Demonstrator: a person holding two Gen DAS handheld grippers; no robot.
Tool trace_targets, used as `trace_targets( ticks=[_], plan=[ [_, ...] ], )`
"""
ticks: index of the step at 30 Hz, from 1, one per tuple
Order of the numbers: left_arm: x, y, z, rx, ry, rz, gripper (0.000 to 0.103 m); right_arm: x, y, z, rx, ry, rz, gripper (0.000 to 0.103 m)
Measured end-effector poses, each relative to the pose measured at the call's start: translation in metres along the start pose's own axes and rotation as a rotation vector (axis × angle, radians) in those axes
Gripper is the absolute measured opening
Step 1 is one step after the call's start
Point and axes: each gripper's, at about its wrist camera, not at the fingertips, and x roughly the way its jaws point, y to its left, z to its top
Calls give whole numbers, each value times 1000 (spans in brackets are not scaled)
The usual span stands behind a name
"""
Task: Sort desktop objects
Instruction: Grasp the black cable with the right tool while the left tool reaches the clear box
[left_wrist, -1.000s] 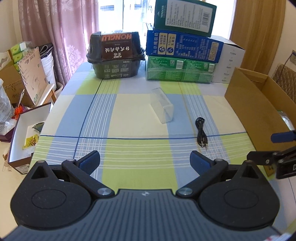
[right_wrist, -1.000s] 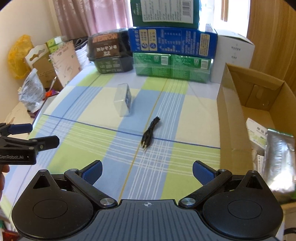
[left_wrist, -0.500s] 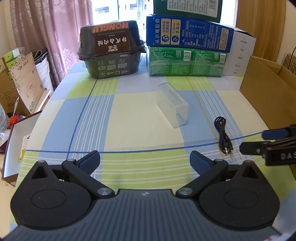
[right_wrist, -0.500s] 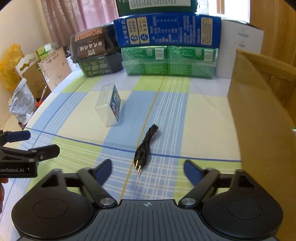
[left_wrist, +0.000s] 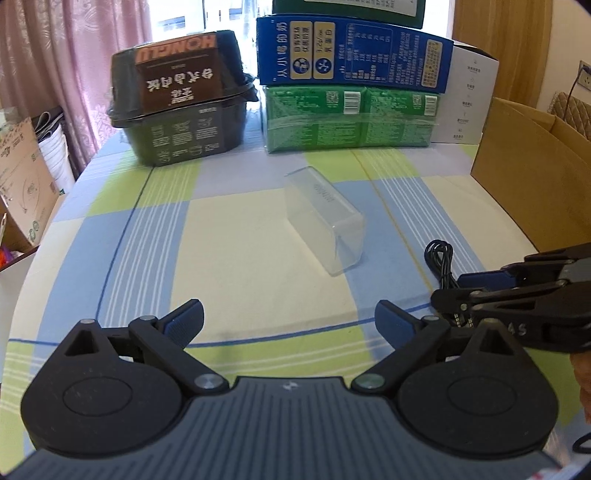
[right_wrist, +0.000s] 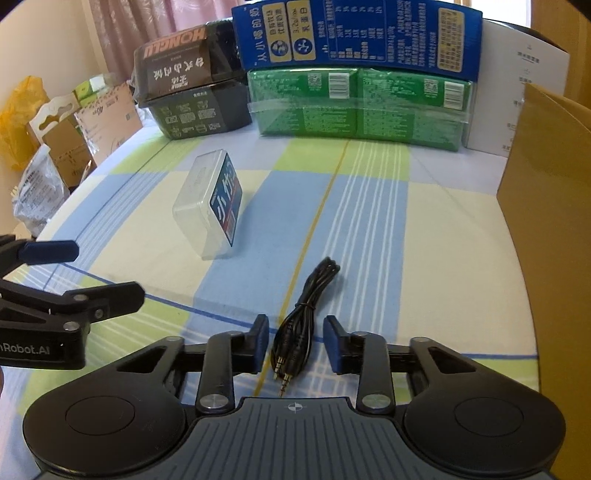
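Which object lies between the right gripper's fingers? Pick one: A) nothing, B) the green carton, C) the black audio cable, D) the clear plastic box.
C: in the right wrist view the black audio cable lies on the tablecloth between the fingers of the right gripper, whose jaws have not closed on it.

We see bright daylight from the window (left_wrist: 207, 22) behind the stacked boxes, blown out to white; fisheye bending curves the counter (left_wrist: 236, 229) edges, corners vignette black.
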Motion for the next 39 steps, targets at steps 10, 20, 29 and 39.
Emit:
trace_targets(
  ticks=[10,20,29,39],
  plan=[
    [15,-10,7,-13,-18,-30,93,-3,-1,2,-62,-35,-27,17],
    [45,-25,32,-83,-55,-70,75,-4,-23,7,-19,-41,-43,17],
    [51,-26,32,-84,-26,-34,25,-9,-27,5,4,-33,-32,17],
    [-19,-33,-29,4,44,-80,25,-58,-14,-30,93,36,16,17]
  ],
)
